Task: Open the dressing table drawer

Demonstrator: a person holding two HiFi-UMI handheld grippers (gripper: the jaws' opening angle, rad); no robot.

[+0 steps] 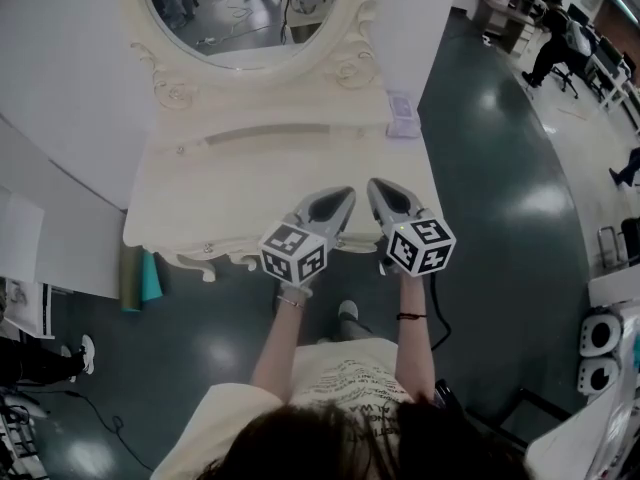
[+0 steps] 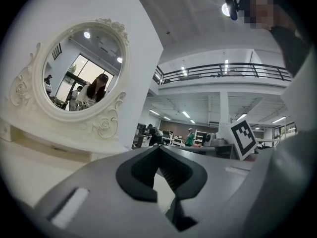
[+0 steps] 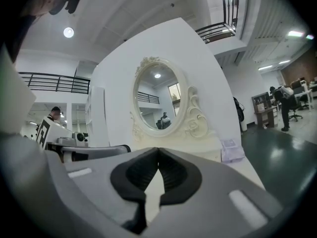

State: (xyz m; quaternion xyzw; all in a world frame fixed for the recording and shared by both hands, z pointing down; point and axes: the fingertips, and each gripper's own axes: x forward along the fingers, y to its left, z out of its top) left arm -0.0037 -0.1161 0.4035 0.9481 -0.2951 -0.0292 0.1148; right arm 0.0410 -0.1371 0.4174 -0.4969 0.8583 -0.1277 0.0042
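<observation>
A cream dressing table [image 1: 220,193] with an oval mirror [image 1: 240,8] stands against a white wall. Its front face lies hidden under the top's near edge, so only the carved apron [image 1: 215,258] shows. My left gripper [image 1: 345,196] and my right gripper [image 1: 378,186] hover side by side over the near right part of the top, pointing toward the mirror. Both are shut, fingertips touching, with nothing between them. The left gripper view has its tips [image 2: 158,147] before the mirror [image 2: 81,71]. In the right gripper view the tips [image 3: 158,148] point at the mirror [image 3: 157,99].
A small pale packet [image 1: 402,115] lies at the table's back right corner. A teal roll [image 1: 150,278] leans by the table's left leg. People sit at desks [image 1: 555,48] far right. White devices [image 1: 600,348] stand on the floor at right.
</observation>
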